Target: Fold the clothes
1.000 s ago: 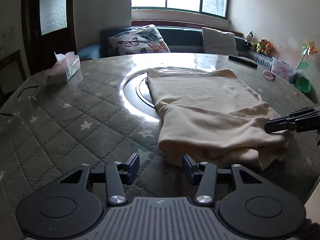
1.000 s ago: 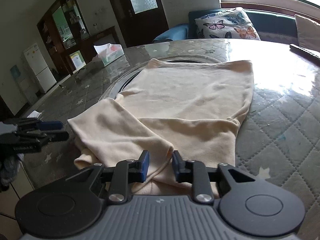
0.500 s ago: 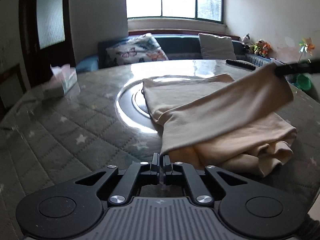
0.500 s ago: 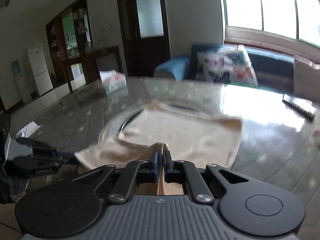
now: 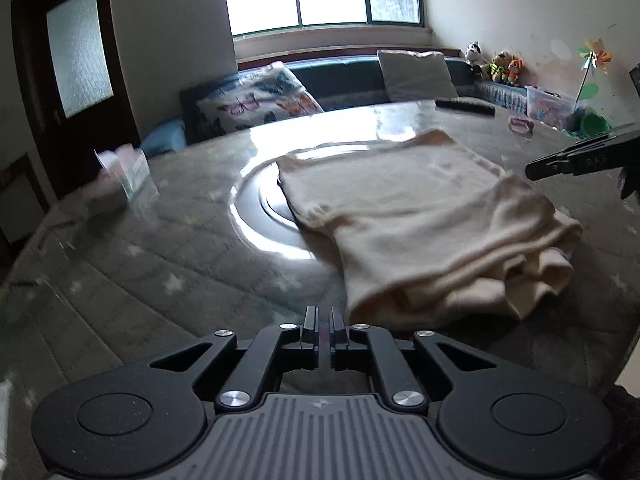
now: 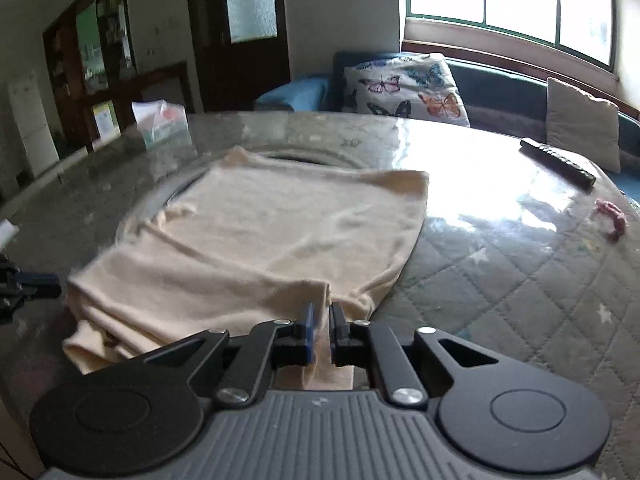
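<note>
The left gripper (image 5: pixel 324 322) is seen pressed together, jaws nearly touching, with nothing visible between them; it is held just off the near corner of the cream garment (image 5: pixel 420 216), above the quilted desk (image 5: pixel 120 280). The right gripper (image 6: pixel 321 326) is held slightly parted, and a strip of the garment (image 6: pixel 280 240) is seen running between its jaws and down under the gripper body; a firm clamp cannot be confirmed, as a narrow gap is seen beside the cloth. In the left wrist view the right gripper (image 5: pixel 532 170) is seen at the right edge, above the far side of the cloth.

The garment is laid on the desk, partly over the round glass turntable (image 5: pixel 256 216), with its near end folded over in bunched layers. A tissue box (image 6: pixel 162 122) is stood on the far left of the desk, with a sheet poking from its top. A dark remote (image 6: pixel 558 162) and a small pink item (image 6: pixel 612 224) are laid well apart from the garment, towards the right.
</note>
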A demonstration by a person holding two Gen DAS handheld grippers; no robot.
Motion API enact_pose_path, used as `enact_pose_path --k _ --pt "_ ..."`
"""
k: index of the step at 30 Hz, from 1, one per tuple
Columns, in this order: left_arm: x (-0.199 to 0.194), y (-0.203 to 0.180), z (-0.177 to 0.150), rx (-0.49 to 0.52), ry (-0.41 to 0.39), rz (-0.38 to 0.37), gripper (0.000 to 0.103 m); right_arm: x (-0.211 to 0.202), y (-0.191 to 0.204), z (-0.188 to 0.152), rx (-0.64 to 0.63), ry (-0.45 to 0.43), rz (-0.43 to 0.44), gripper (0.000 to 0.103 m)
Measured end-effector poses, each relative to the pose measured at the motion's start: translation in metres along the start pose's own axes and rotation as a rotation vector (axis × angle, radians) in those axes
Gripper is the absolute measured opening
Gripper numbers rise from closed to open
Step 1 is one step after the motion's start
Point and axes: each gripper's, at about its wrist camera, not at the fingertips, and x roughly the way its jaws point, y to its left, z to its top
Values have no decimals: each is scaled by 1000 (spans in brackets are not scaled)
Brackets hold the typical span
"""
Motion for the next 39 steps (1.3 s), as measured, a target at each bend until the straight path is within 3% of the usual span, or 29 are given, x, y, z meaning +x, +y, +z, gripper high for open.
enact_pose_path --k 9,12,18,27,31,36,39 --pt "38 -13 49 -52 -54 -84 7 15 15 6 -38 -25 56 10" --pt "58 -23 55 -37 -42 -118 7 27 15 2 -35 -2 56 10" --pt "86 -24 49 -22 22 -105 7 26 4 -10 -18 30 50 8" --pt "75 -27 42 48 2 -104 8 7 10 -25 -89 34 78 9" --pt "50 -34 33 144 -26 -112 26 -4 12 -21 -89 12 66 10" --pt "25 -43 15 243 -28 -119 26 0 16 -31 -125 37 55 9" --pt "15 -52 3 322 -31 -140 36 -3 10 -33 -90 28 58 10"
